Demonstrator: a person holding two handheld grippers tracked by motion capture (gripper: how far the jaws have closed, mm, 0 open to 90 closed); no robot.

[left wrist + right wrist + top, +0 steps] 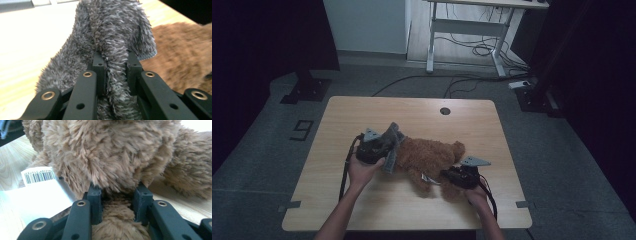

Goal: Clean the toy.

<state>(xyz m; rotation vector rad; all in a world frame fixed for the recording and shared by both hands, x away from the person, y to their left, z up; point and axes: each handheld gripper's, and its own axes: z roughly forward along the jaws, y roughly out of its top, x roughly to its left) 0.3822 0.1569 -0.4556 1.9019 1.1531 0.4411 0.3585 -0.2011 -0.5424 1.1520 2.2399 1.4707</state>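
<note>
The teddy bear (429, 160) lies at the centre of the high view on the wooden table (362, 115), with a grey fuzzy cloth (391, 145) draped at its left end. The left gripper (379, 147) is clenched on a fold of that cloth; in the left gripper view the fold (115, 75) is pinched tight between the jaws, with the bear's brown fur at the right edge of the frame. The right gripper (451, 176) is clamped on a limb of the bear (117, 220), lower centre of the right gripper view, pads pressed into the fur.

Step in hand looks like dressing or wiping the bear with the cloth while the other hand pins it. To do it well: keep the right grip firm and low so the bear can't slide, move the cloth along the body without yanking, and keep the fold deep in the jaws, since plush slips easily. Avoid snagging the paper tag.

Writing: a white tag (40, 192) at the left of the right gripper view carries a barcode (38, 177); its digits are too small to read. No brand is legible.
</note>
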